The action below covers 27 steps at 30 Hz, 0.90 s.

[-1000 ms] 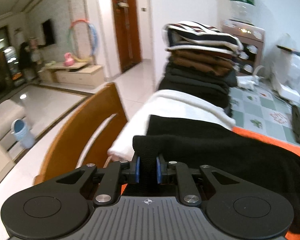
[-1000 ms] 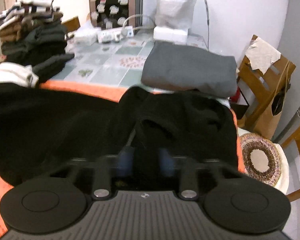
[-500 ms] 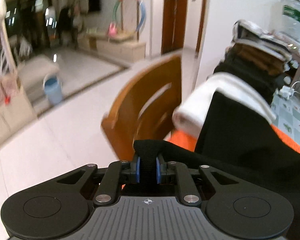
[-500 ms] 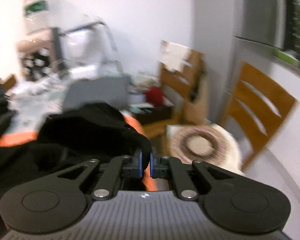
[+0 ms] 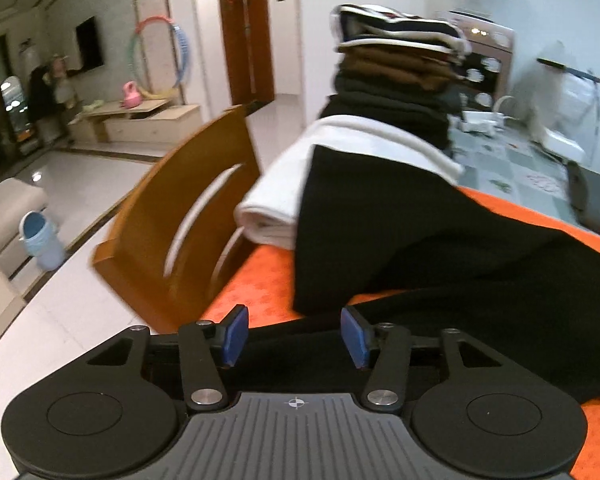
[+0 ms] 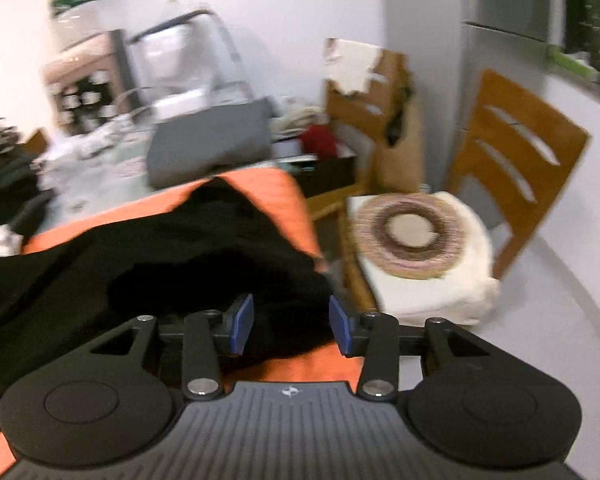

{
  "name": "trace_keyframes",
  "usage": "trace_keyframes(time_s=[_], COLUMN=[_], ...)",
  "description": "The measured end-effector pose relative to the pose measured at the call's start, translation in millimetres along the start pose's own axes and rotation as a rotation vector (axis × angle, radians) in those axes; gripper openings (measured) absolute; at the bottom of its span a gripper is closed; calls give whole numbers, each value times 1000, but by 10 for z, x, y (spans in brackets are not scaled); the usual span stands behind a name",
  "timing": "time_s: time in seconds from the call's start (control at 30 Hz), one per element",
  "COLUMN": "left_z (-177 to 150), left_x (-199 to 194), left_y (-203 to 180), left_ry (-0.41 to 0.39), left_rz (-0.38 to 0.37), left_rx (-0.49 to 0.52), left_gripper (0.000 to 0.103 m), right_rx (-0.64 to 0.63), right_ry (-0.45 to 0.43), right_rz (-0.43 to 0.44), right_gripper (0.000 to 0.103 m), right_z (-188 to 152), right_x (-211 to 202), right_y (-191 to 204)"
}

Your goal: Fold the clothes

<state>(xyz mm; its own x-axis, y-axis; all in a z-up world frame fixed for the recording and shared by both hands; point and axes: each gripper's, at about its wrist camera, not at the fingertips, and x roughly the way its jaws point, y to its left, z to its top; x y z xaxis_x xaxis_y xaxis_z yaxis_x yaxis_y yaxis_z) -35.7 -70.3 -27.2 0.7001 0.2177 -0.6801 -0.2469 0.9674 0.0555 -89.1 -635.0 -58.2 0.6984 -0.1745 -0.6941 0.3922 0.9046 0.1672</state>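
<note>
Black garment (image 5: 440,248) on orange cloth (image 5: 260,280), lengthwise between left gripper (image 5: 294,336) and right gripper (image 6: 292,322); both wide open, empty.

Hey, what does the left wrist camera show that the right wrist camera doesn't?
Only the left wrist view shows the rolled white towel, the hula hoop leaning on the far wall, and the blue bin on the floor. Only the right wrist view shows the round woven cushion on a chair and the folded grey garment. Both show the black garment on the orange cloth, each with open jaws over it.
</note>
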Motion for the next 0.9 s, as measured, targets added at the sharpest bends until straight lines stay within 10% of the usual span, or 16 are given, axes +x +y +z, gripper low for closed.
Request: trace_keyframes(time_s=[0.6,0.7,0.8,0.9], left_z=[99,86,83,102], left_x=[433,505,611,704], left_y=[-1304,-1453,-1581,-1713], left_ry=[18,30,46,53], left_rz=[-172,-195,-220,-236], left_rx=[202,241,282,324], left_gripper=[63,63,63,63], right_rx=[-67,-18,41,60], right_ry=[124,145,132,72], right_rz=[406,410,411,392], right_gripper=[73,57,7,7], right_z=[408,491,590,757], right_x=[1046,1232,1289,1180], right_y=[892,860,763,597])
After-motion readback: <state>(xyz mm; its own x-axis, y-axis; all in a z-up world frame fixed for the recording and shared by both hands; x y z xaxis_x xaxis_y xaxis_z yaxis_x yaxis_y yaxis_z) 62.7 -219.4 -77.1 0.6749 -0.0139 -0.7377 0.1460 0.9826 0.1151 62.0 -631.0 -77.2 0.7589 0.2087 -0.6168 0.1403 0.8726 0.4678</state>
